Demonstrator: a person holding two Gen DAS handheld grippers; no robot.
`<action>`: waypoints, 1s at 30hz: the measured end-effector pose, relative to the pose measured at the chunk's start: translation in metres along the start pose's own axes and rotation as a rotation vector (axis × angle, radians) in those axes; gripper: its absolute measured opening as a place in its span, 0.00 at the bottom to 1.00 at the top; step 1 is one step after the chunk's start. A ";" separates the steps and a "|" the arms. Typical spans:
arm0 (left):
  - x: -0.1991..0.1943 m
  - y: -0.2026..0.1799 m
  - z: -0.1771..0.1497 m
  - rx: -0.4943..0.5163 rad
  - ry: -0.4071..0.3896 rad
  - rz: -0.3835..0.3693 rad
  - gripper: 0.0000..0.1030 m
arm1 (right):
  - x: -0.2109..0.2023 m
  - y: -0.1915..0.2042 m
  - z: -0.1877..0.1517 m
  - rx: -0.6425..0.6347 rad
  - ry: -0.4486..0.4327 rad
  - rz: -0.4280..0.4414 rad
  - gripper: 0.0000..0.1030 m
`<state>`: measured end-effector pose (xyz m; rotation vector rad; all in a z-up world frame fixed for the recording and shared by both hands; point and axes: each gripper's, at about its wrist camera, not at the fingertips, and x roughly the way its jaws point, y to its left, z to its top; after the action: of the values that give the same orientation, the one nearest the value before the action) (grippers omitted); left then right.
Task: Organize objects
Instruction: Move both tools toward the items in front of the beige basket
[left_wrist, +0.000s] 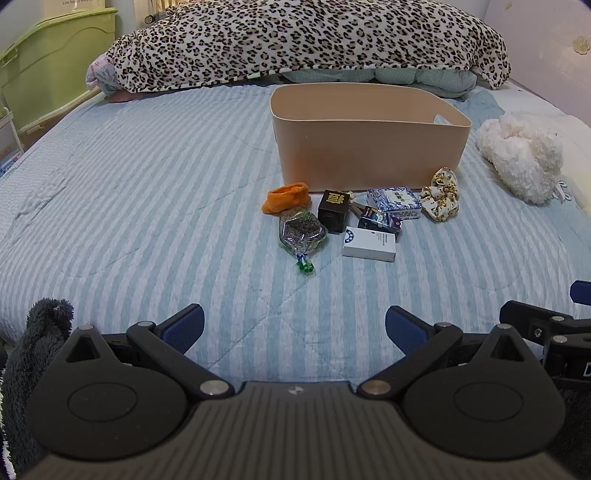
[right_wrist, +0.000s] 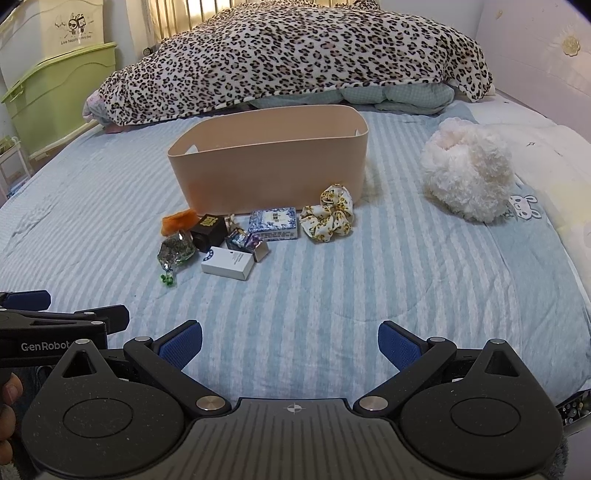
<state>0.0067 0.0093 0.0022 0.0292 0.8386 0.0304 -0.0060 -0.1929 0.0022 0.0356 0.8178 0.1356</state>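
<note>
Matt smooth plastic bin (left_wrist: 369, 147); quilted cloth bedspread (left_wrist: 147, 184); fluffy plush toy (right_wrist: 467, 171); glossy paper box (left_wrist: 369, 248).

Background check | you are seeing a leopard-print blanket (left_wrist: 306, 40) lying heaped at the bed's far end | a green storage bin (left_wrist: 55, 62) standing left | a white fluffy plush (right_wrist: 469, 170) resting right

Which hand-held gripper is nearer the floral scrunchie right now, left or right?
Right, though only slightly. The right hand-held gripper sits open almost straight in front of the scrunchie; the left hand-held gripper, also open, sits further to the left. Neither touches it.
</note>
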 end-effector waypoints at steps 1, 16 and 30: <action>0.000 0.000 0.000 0.000 0.000 0.000 1.00 | 0.000 0.000 0.000 0.000 -0.001 -0.001 1.00; 0.009 0.006 0.010 -0.002 -0.006 0.005 1.00 | 0.005 0.001 0.007 0.005 -0.015 -0.007 1.00; 0.046 0.018 0.034 -0.019 0.005 0.031 1.00 | 0.038 0.004 0.029 -0.002 -0.025 0.010 1.00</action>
<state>0.0627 0.0290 -0.0085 0.0239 0.8432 0.0673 0.0400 -0.1828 -0.0053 0.0390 0.7921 0.1451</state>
